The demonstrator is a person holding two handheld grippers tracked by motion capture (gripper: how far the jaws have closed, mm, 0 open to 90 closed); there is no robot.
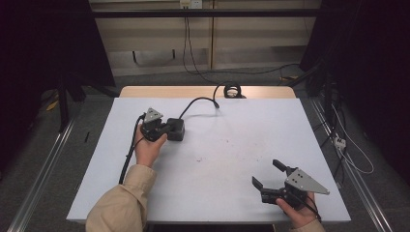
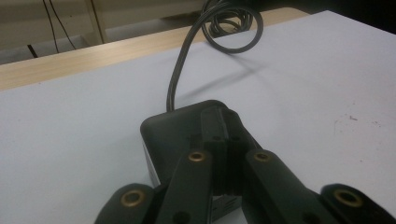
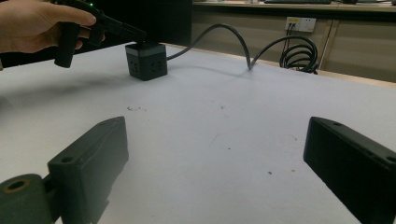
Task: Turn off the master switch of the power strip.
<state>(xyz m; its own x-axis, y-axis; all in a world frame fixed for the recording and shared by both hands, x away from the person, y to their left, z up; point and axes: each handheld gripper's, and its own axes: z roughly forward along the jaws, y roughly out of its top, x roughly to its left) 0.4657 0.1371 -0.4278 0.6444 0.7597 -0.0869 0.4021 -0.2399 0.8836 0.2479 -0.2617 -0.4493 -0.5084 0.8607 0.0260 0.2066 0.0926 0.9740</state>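
On white table (image 1: 232,159): one socket cube (image 1: 175,129), two grippers.

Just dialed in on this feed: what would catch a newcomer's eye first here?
The black cube power strip on the table's left half, with the closed left gripper resting on its top. Its thick cable loops back to a coil at the table's far edge. At the near right corner, the right gripper is wide open with nothing between its jaws.

Dim, even overhead light; soft shadows, dark surroundings, slightly grainy.
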